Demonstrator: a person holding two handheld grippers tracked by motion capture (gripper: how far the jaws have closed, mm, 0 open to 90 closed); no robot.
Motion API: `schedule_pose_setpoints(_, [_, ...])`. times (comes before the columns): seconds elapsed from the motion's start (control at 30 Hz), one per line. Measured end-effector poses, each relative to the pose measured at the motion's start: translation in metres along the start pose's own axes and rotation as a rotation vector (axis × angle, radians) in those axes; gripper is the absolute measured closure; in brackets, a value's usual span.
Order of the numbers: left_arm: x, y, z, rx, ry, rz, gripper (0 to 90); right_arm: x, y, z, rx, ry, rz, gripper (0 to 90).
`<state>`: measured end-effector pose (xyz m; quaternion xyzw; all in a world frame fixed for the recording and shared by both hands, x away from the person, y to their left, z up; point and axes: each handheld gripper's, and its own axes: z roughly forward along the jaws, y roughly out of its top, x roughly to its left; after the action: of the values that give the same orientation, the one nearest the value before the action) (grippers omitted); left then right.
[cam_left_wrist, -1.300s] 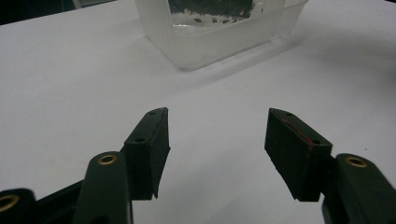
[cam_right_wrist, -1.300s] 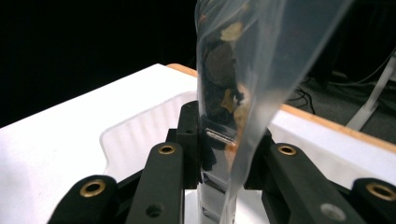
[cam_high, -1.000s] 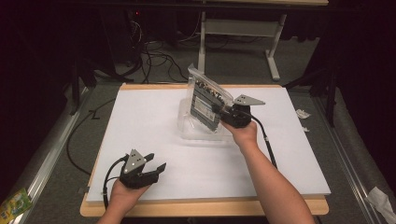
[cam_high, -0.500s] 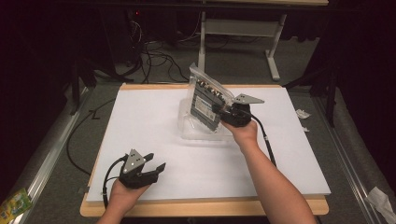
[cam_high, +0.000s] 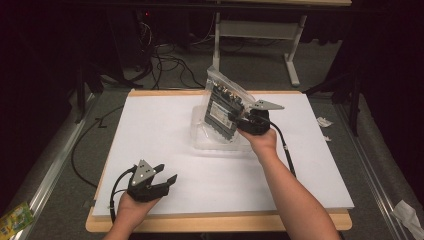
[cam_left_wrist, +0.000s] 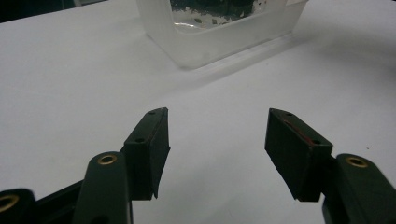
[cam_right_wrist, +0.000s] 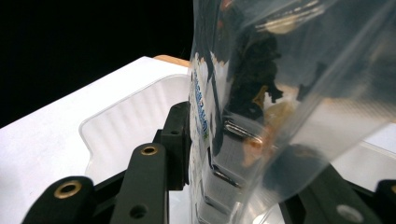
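Over the clear plastic tray (cam_high: 220, 142) near the middle of the white table (cam_high: 150, 135), I hold a see-through bag (cam_high: 226, 102) with a dark circuit board sealed inside. My right gripper (cam_high: 239, 120) pinches the bag's lower right edge, a black jaw pressed on each face, so it stands nearly upright with its bottom edge down in the tray. In the right gripper view the bag (cam_right_wrist: 280, 93) rises between my jaws, with the ribbed tray (cam_right_wrist: 126, 121) behind it.

Compared with a second ago, almost nothing has shifted: the bag has the same tilt and sits at the same spot. I judge the lift out of the tray has barely begun, or I am pausing to check the grip.

My left gripper (cam_high: 162, 177) rests near the table's front edge, well apart from the tray, jaws spread and empty. Its view looks across bare table toward the tray (cam_left_wrist: 219, 32).
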<state>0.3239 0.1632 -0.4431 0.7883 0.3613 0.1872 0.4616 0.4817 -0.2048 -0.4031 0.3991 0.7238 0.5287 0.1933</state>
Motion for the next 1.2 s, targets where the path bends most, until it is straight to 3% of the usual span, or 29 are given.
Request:
schedule_pose_setpoints(0.37, [0.0,0.0,0.0,0.0,0.0,-0.001,40.3,-0.005,0.001,-0.001,0.002,-0.019,0.024,59.4])
schedule_pose_setpoints(0.7, [0.0,0.0,0.0,0.0,0.0,-0.002,40.3,-0.007,0.001,-0.001,0.013,-0.008,0.028,49.3])
schedule_pose_setpoints(1.2, [0.0,0.0,0.0,-0.006,-0.001,-0.005,40.1,-0.013,0.007,-0.006,0.029,-0.016,0.057,18.4])
